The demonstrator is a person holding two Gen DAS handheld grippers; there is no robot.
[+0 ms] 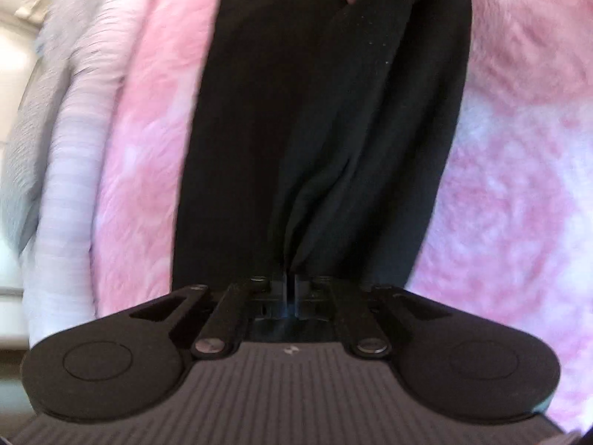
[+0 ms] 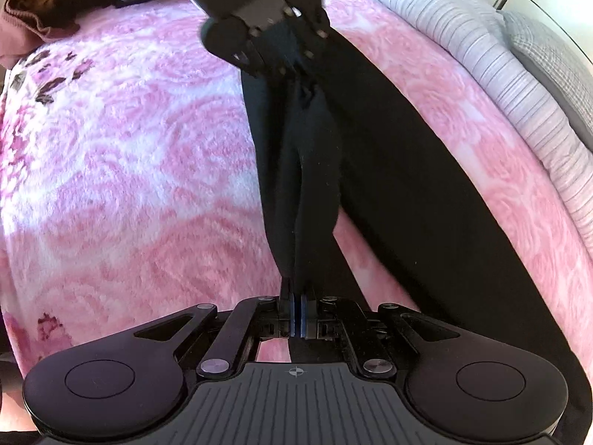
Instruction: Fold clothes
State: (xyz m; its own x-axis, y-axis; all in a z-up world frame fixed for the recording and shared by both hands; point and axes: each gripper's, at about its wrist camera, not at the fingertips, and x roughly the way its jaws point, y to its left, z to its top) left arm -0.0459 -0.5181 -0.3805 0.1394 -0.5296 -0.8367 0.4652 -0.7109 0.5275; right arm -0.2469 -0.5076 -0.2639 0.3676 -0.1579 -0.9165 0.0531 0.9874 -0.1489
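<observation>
A long black garment [image 1: 315, 129] lies stretched over a pink fluffy blanket [image 1: 519, 204]. In the left wrist view my left gripper [image 1: 290, 282] is shut on a bunched fold of the black cloth. The right wrist view shows the same garment [image 2: 407, 185] running across the blanket [image 2: 129, 167]. My right gripper [image 2: 298, 291] is shut on a pinched ridge of it near the bottom. The left gripper [image 2: 298, 61] pinches the far end of that ridge, which rises taut between the two grippers. The rest of the garment lies flat to the right.
A heap of brown, dark and blue clothes [image 2: 55, 3] sits at the blanket's far left corner. White striped bedding [image 2: 500, 66] and a grey pillow [image 2: 548, 48] border the blanket on the right. The same striped bedding [image 1: 70, 185] appears left in the left wrist view.
</observation>
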